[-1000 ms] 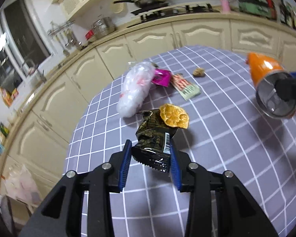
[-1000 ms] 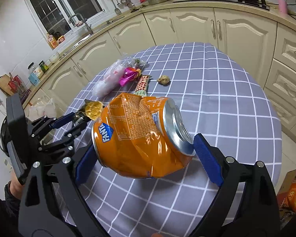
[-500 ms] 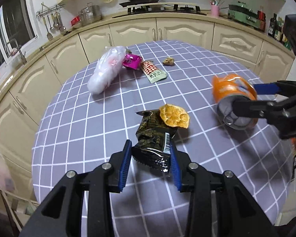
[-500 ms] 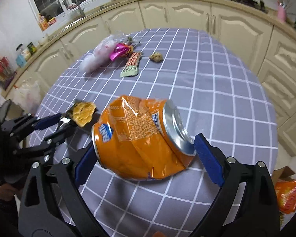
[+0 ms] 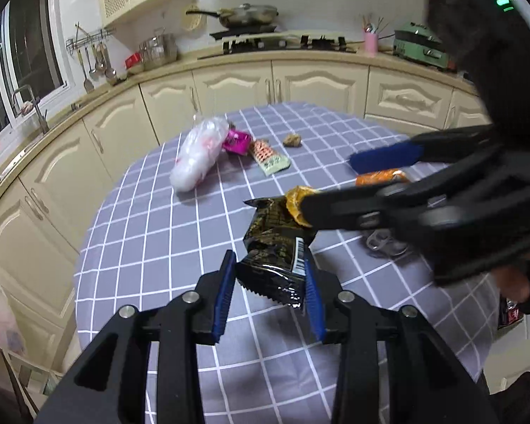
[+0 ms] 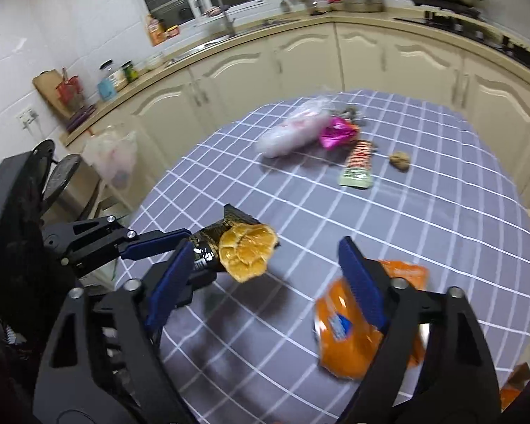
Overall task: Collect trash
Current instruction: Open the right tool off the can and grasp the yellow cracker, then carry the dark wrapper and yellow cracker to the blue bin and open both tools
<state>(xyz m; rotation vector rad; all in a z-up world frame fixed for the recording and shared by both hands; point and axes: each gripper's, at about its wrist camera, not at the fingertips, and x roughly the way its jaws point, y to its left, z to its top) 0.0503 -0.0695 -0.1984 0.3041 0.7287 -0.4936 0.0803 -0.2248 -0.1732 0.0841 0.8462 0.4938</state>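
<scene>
The left tongs (image 5: 270,284) are clamped on the near end of a crinkled black snack wrapper (image 5: 277,243), held up above the desk (image 5: 152,219) with its purple checked cloth, and a dried orange peel (image 6: 247,252) sits at the wrapper's far tip. The right tongs (image 6: 265,279) stand wide apart with nothing between the pads, reaching toward that peel; the crushed orange can (image 6: 357,335) is below and to the right of them, blurred, and I cannot tell whether it rests on the cloth or is still in the air. It looks to me as though the step in hand is taking the peel off the wrapper. To do it well, the right tongs should come in level so the peel sits squarely between the pads, then close gently, since it looks brittle and light. The left tongs ought to keep the wrapper steady, as a tilt could tip the peel off. At the far side of the desk lie a white plastic bag (image 5: 198,152), a pink wrapper (image 5: 236,141), a striped packet (image 5: 268,155) and a small brown lump (image 5: 292,140), all uncollected.
</scene>
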